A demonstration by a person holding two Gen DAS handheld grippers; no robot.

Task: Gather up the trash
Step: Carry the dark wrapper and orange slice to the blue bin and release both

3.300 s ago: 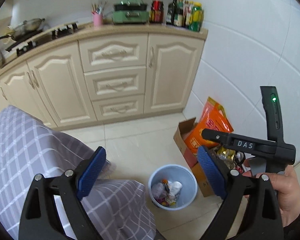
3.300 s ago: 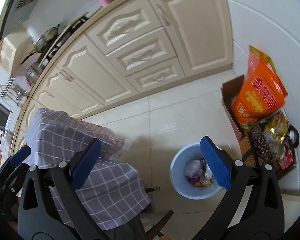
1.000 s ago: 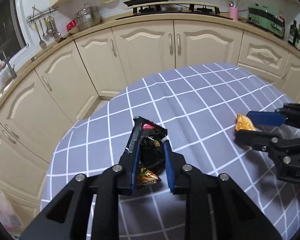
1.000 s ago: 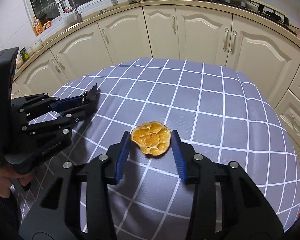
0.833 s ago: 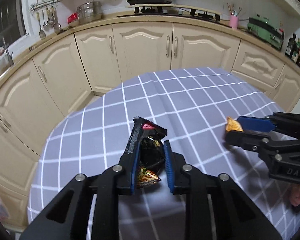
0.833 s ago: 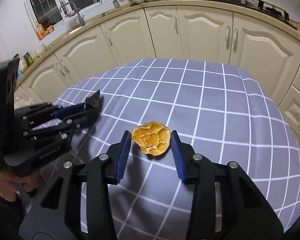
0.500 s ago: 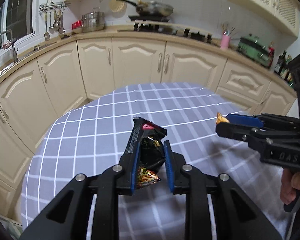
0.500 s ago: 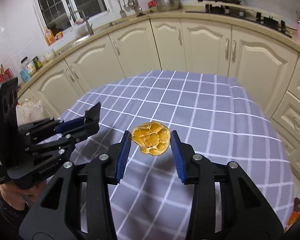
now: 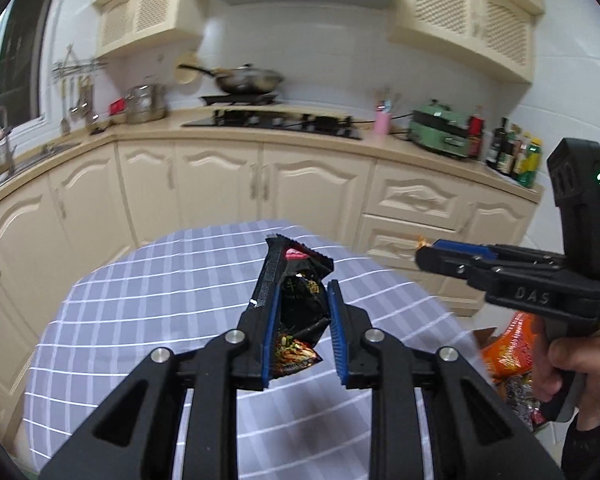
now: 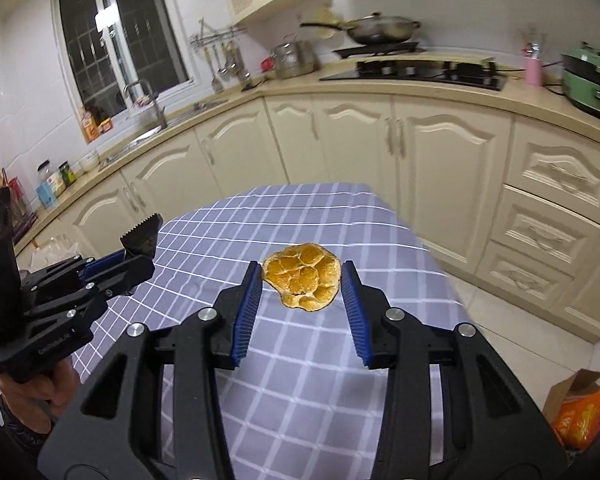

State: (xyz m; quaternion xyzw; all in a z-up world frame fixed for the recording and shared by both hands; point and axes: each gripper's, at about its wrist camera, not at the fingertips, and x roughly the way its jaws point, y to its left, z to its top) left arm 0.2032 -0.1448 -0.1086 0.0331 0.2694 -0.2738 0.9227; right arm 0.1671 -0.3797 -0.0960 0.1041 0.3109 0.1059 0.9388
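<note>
My left gripper (image 9: 300, 304) is shut on a black snack wrapper (image 9: 298, 300) and holds it in the air above the table with the grey checked cloth (image 9: 160, 300). The left gripper also shows at the left of the right wrist view (image 10: 140, 248), with the wrapper's serrated edge (image 10: 142, 236) sticking out. My right gripper (image 10: 302, 280) is shut on an orange peel (image 10: 302, 276), held above the cloth (image 10: 308, 360). The right gripper shows at the right of the left wrist view (image 9: 432, 254), with a sliver of peel (image 9: 421, 242) at its tips.
Cream kitchen cabinets (image 9: 220, 188) curve behind the table, with a stove and a pan (image 9: 248, 80) on the counter. A cardboard box with orange bags (image 10: 584, 408) stands on the floor at the right; it also shows in the left wrist view (image 9: 512, 352). No bin is in view.
Both grippers have risen and tilted up with the wrapper and the peel still in their grip. The table has dropped lower in both views and the box has come into sight.
</note>
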